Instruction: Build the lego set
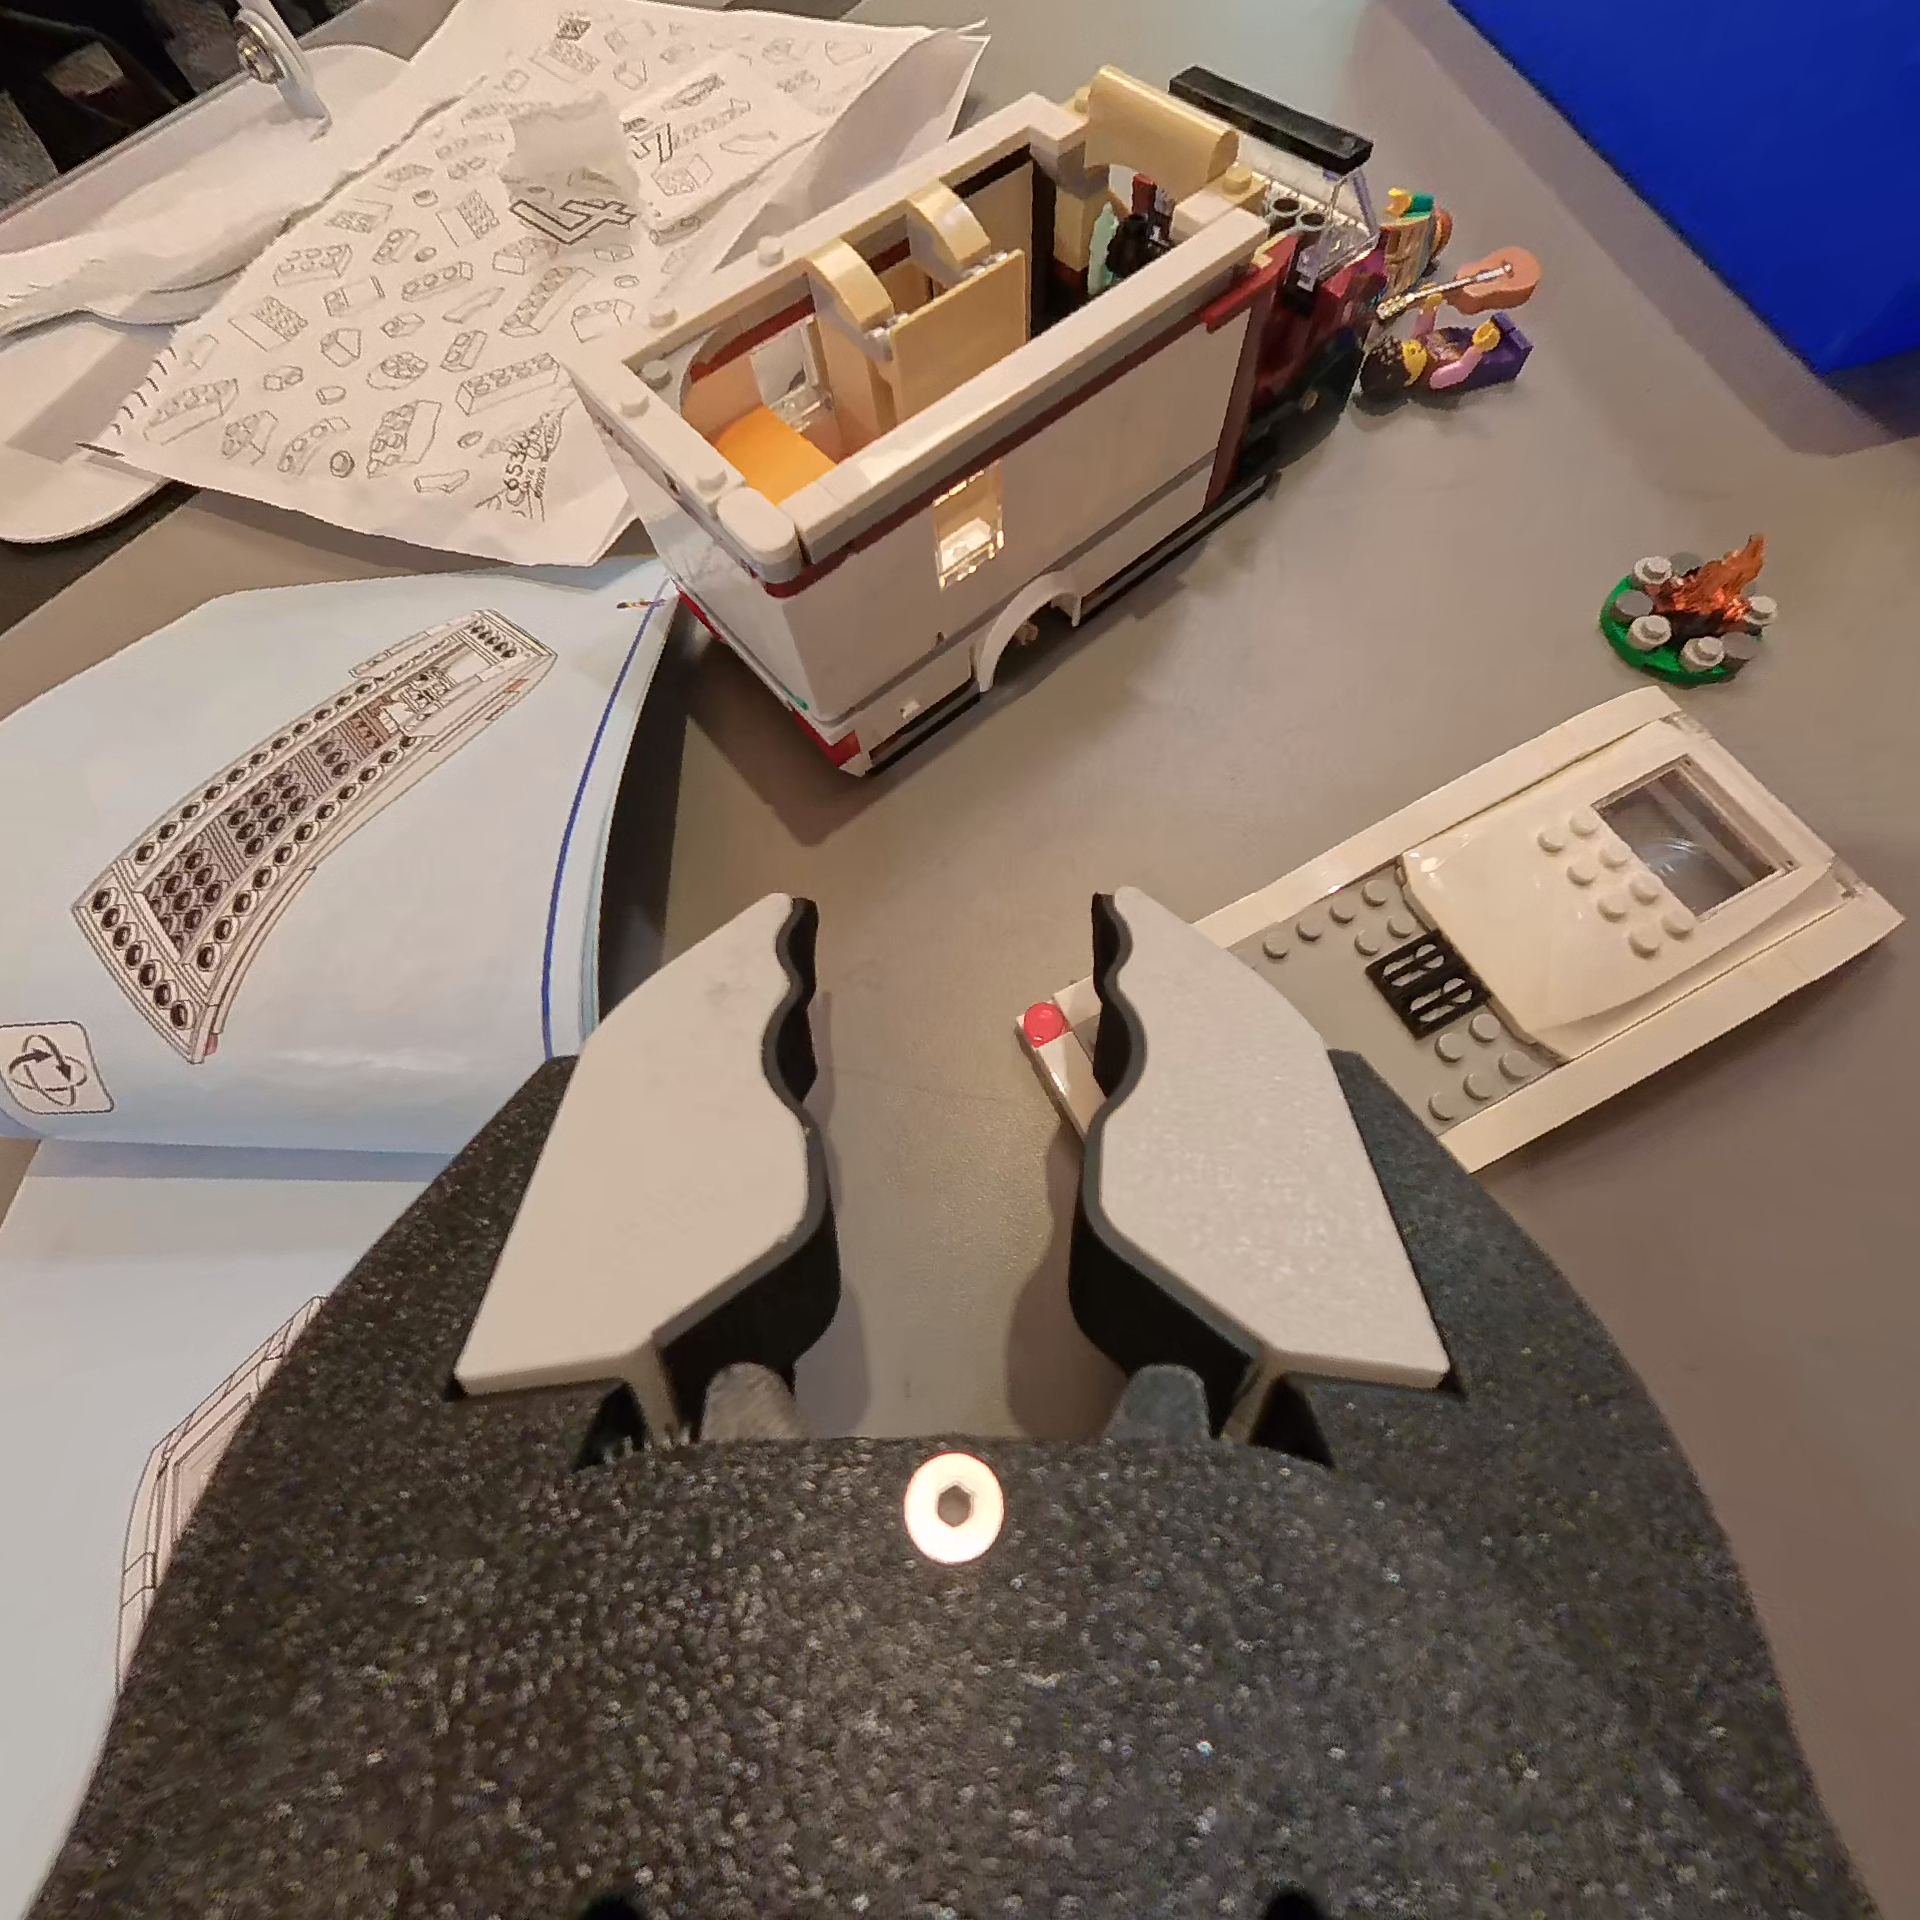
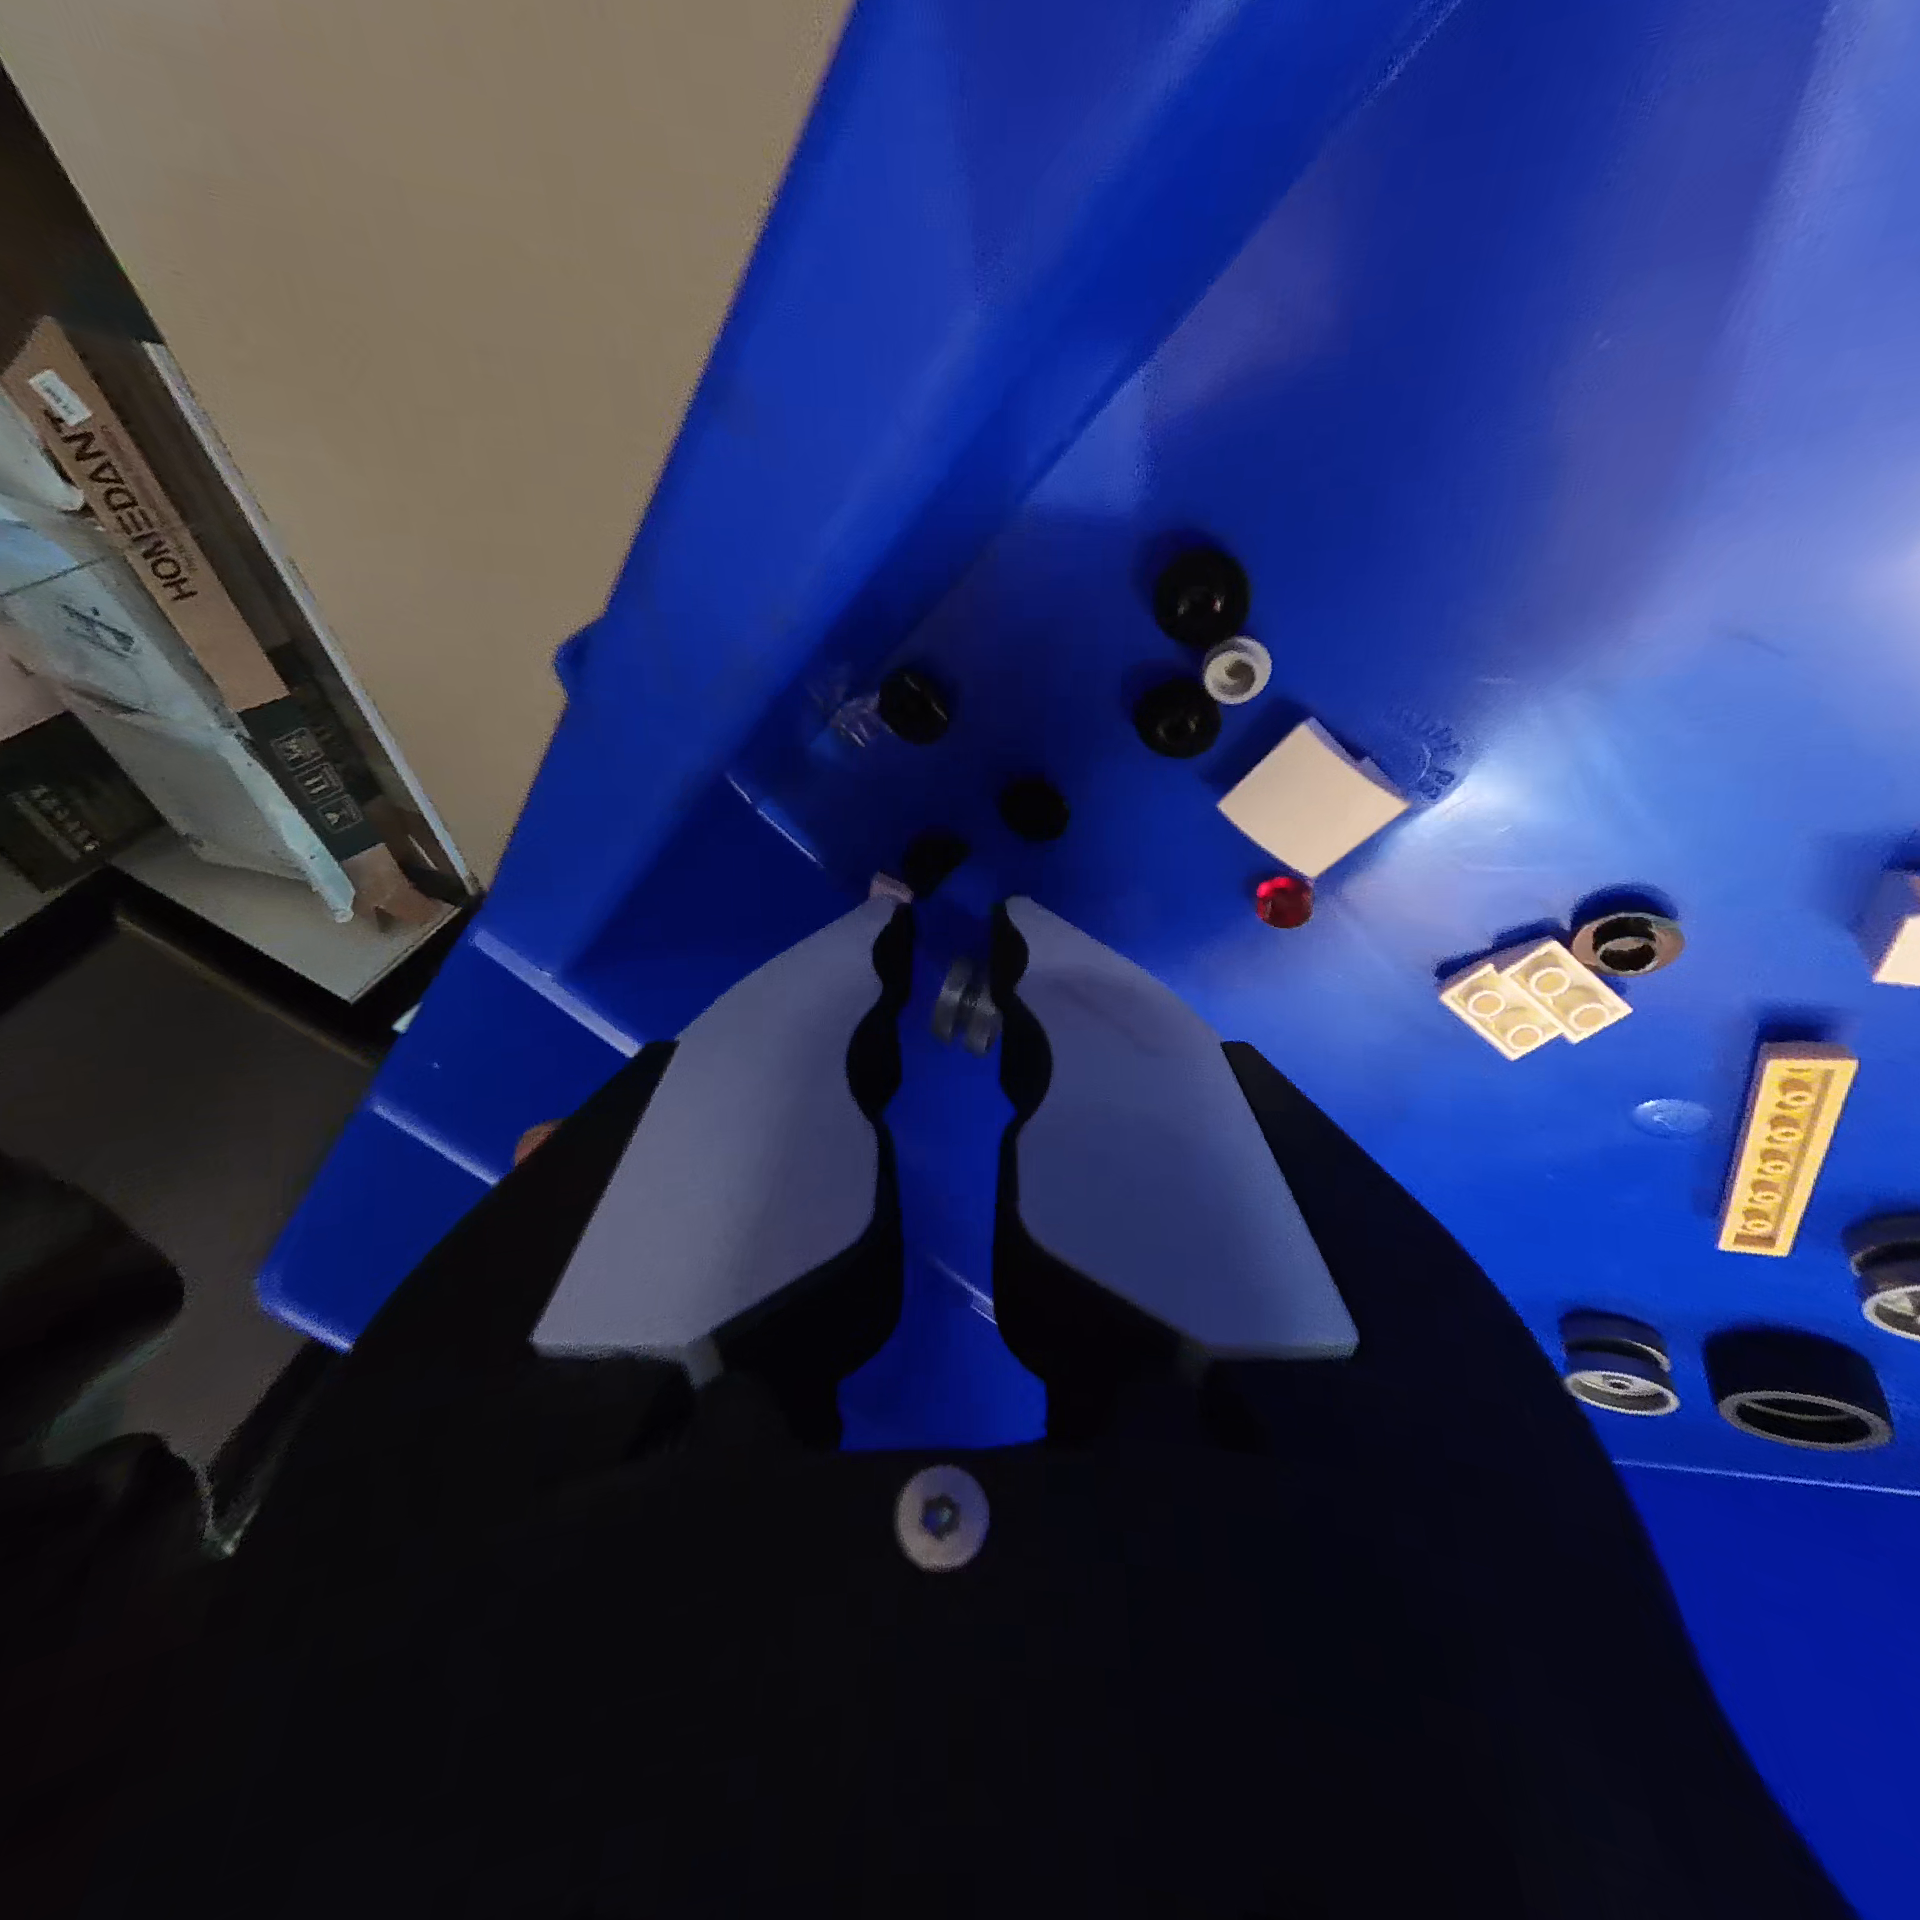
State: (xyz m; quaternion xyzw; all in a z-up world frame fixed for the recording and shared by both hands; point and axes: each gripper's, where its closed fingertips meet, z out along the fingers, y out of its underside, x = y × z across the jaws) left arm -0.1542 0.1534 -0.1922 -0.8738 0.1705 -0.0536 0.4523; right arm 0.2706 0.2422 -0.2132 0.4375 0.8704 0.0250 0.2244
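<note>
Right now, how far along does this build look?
Built: roofless camper body; separate roof panel on the table. In hand: nothing; left gripper open beside the panel, right gripper open around a small grey wheel in the blue bin. Left: loose pieces there.

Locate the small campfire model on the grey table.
In the left wrist view the campfire model sits at the right on the grey table, beyond the detached white roof panel and right of the roofless toy camper van.

Grey tabletop [image 1: 1039, 790], beige wall [image 2: 416, 260], cardboard boxes [image 2: 177, 623] leaning against it
</note>
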